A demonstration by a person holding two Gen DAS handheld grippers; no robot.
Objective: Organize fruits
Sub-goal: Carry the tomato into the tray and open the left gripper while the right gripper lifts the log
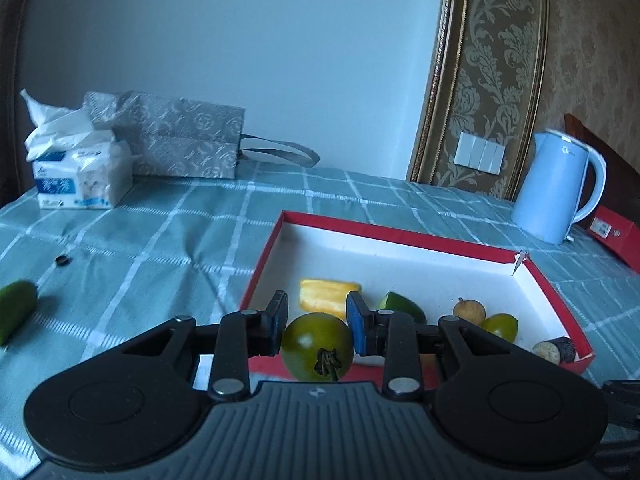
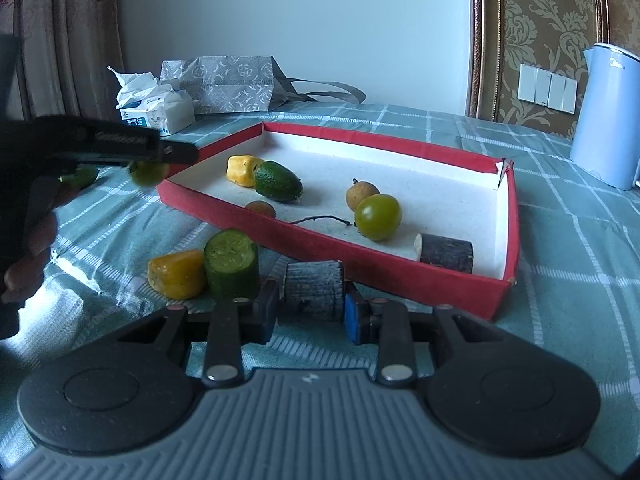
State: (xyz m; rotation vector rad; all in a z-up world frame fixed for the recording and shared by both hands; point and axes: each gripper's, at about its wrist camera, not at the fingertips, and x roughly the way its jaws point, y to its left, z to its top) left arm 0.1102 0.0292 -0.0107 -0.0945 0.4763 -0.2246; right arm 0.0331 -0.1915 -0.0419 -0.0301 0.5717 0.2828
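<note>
green tomato (image 1: 318, 346) sits clenched between the left gripper (image 1: 317, 322) pads, stem end facing the camera, held in the air just at the near wall of the red tray (image 1: 394, 236). seen from the right side, that gripper pokes in level from the left, a hand (image 2: 30, 248) wrapped round its grip. right gripper (image 2: 310, 310) tilts down toward the checked cloth (image 1: 160, 240) and grasps a dark log piece (image 2: 314, 290) lying flat just outside the tray, beside a cucumber chunk (image 2: 231, 264) and a yellow piece (image 2: 176, 274). more fruit lies inside the tray.
</note>
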